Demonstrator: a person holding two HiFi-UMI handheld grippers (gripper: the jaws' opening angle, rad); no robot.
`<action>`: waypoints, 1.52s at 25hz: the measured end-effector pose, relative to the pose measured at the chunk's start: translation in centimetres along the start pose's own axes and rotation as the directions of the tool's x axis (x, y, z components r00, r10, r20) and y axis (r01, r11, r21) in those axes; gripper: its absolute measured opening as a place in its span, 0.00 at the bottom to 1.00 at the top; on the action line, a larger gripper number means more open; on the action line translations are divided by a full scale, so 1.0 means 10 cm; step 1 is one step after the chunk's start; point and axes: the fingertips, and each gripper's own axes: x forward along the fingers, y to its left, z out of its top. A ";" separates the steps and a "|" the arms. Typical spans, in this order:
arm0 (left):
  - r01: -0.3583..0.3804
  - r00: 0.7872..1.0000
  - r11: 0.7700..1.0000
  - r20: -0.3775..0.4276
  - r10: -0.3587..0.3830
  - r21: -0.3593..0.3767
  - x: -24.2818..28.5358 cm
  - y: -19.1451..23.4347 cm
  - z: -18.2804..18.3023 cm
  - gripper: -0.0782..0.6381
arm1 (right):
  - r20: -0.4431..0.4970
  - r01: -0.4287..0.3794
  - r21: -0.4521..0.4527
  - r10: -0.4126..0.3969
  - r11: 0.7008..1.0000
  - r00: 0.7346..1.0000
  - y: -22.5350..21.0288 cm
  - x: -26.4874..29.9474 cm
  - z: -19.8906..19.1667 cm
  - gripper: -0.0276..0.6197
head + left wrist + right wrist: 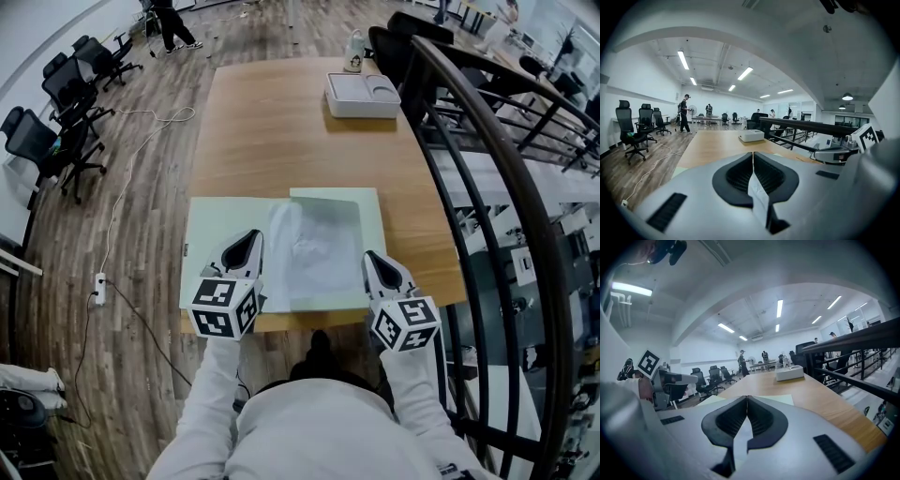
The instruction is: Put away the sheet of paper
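Note:
A white, slightly crumpled sheet of paper [314, 251] lies on a pale green folder [211, 246] at the near edge of the wooden table [281, 131]. My left gripper [254, 238] is at the sheet's left edge. In the left gripper view its jaws [753, 155] are shut on a white strip of paper [758, 199]. My right gripper [369, 260] is at the folder's right side. It is also shut [746, 398], with a pale paper edge [739, 440] caught between its pads.
A white box [362, 95] stands at the table's far right. A dark curved railing [506, 150] runs close along the right side. Office chairs [66, 103] stand at the left, and a cable with a power strip [99, 287] lies on the wood floor.

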 end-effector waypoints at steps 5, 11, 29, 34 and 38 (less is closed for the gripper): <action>-0.017 0.999 0.999 0.035 0.016 0.027 -0.14 0.01 0.03 0.13 | 0.001 -0.003 -0.006 0.003 1.000 1.000 0.02 -0.01 0.02 0.09; -0.026 0.997 0.999 0.079 0.023 0.037 -0.26 0.03 0.09 0.13 | 0.003 -0.004 -0.014 0.004 1.000 1.000 0.08 0.01 0.04 0.09; -0.028 0.994 0.999 0.104 0.026 0.018 -0.48 0.01 -0.04 0.13 | 0.011 0.027 -0.058 -0.026 0.998 1.000 0.08 -0.09 0.05 0.08; -0.029 0.993 1.000 0.111 0.028 0.007 -0.48 0.02 -0.07 0.13 | 0.004 0.032 -0.064 -0.032 0.997 0.999 0.06 -0.08 0.02 0.08; -0.030 0.994 1.000 0.106 0.030 -0.001 -0.48 0.03 -0.09 0.13 | 0.003 0.032 -0.065 -0.032 0.997 0.999 0.06 -0.08 0.03 0.08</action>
